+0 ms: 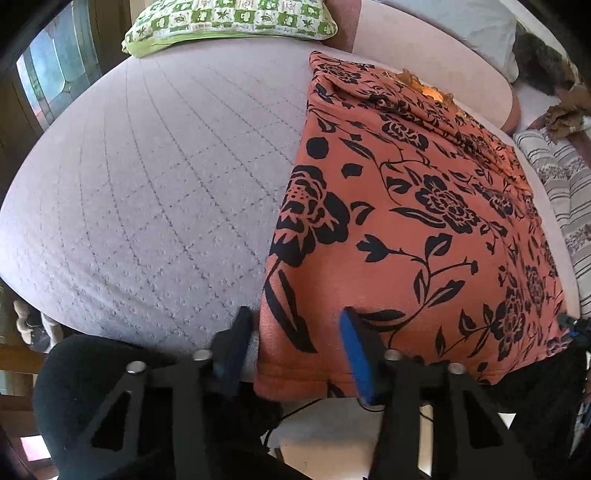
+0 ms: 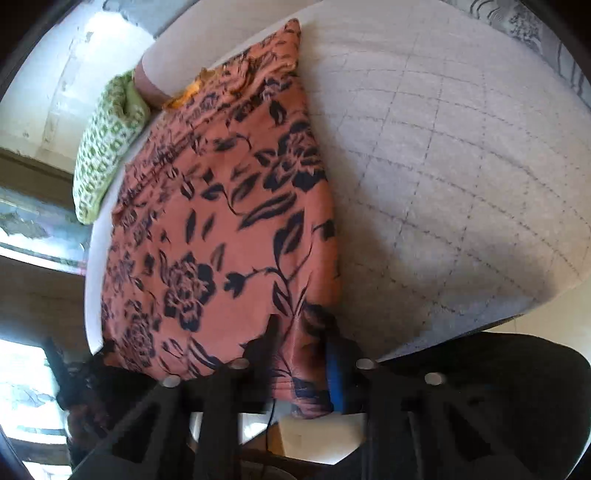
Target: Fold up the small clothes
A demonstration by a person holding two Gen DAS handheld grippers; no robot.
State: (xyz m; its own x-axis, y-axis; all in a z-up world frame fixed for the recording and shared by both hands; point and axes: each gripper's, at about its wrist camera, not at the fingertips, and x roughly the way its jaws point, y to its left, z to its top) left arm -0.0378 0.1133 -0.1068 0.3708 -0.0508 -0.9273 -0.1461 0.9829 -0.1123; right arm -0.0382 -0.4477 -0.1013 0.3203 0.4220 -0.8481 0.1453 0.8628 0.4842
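L wrist view: your left gripper (image 1: 295, 328) stands open astride the near-edge corner of the orange floral garment (image 1: 424, 206) (lying flat on the quilted mattress (image 1: 147, 184)).
R wrist view: your right gripper (image 2: 301, 341) pinches garment's other near corner.

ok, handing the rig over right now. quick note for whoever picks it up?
Left gripper: open, jaws straddling the near left corner of the orange floral garment, not pressing on it.
Right gripper: narrow gap, near right corner of the garment between the fingers; whether the pads are pinching it is hard to tell.
Garment lies spread flat on the quilted bed, its near hem hanging a little over the edge. A green patterned pillow sits at the far end.
Done: garment laid out, possibly folded once already; grippers at the near corners.
Left: close on both corners, fold away from you, then fold again.
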